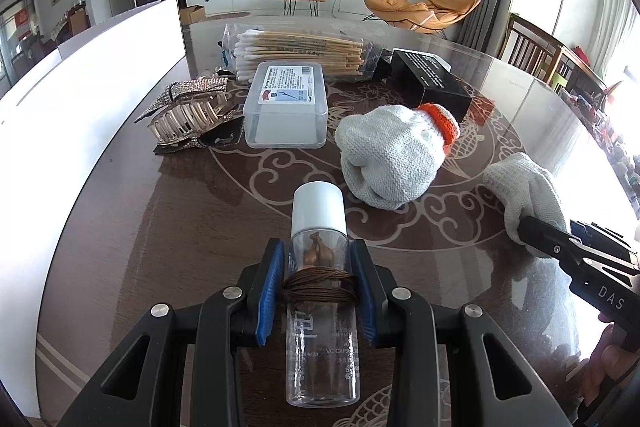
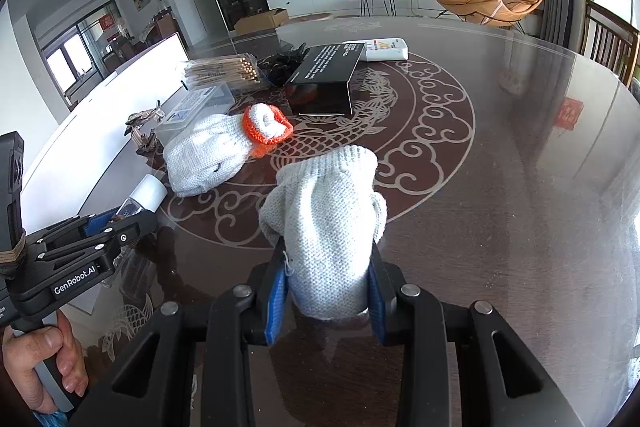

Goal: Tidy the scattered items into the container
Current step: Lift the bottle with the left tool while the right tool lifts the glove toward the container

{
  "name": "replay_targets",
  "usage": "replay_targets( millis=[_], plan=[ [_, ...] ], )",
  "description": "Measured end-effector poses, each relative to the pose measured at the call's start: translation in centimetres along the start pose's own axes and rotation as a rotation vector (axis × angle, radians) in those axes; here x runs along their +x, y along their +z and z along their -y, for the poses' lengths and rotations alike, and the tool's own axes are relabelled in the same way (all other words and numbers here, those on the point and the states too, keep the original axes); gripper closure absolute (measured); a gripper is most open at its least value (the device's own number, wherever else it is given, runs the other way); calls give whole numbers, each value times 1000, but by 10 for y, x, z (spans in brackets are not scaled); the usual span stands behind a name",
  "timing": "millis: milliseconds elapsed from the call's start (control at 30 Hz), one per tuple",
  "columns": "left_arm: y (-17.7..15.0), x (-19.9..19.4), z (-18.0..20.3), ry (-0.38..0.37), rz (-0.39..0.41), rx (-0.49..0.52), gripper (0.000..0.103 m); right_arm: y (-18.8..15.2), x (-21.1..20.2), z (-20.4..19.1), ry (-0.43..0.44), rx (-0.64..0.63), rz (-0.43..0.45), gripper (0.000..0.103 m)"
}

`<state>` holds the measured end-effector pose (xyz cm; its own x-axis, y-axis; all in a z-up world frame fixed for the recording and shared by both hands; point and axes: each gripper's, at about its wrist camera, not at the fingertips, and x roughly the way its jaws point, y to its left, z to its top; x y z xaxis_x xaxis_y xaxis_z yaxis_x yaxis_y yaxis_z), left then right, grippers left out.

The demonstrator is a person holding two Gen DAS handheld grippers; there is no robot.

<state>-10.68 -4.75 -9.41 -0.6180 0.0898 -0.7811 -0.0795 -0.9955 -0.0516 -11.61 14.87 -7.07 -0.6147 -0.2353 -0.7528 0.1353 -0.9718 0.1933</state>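
My left gripper (image 1: 318, 267) is shut on a clear bottle (image 1: 318, 227) with a white cap and brown cord wound round it; the bottle lies along the fingers just above the table. My right gripper (image 2: 328, 279) is shut on a bunched white knit glove (image 2: 324, 223), which also shows at the right of the left wrist view as the glove (image 1: 524, 187). A second white glove with an orange cuff (image 1: 392, 155) lies on the table between them. The white container's wall (image 1: 100, 75) runs along the left.
Beyond lie a clear plastic box (image 1: 286, 103), a sparkly hair claw (image 1: 188, 115), a bag of cotton swabs (image 1: 300, 55), a black box (image 1: 432, 83) and a white box (image 2: 384, 49). The glass-topped brown table (image 2: 500, 167) spreads right. A hand (image 2: 40, 367) holds the left gripper's handle.
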Motion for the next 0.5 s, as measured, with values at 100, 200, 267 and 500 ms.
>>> replay_targets(
  millis=[100,200,267,500],
  plan=[
    [0,0,0,6,-1,6,69,0,0,0,4,4,1,69],
    [-1,-1,1,11,-1,11,69,0,0,1,4,4,0,69],
    [0,-1,0,7,0,7,69,0,0,1,2,3,0,69],
    [2,-38,-11,-65,32,-48,69,-1,-16,-2,-4,17,25,69]
  ],
)
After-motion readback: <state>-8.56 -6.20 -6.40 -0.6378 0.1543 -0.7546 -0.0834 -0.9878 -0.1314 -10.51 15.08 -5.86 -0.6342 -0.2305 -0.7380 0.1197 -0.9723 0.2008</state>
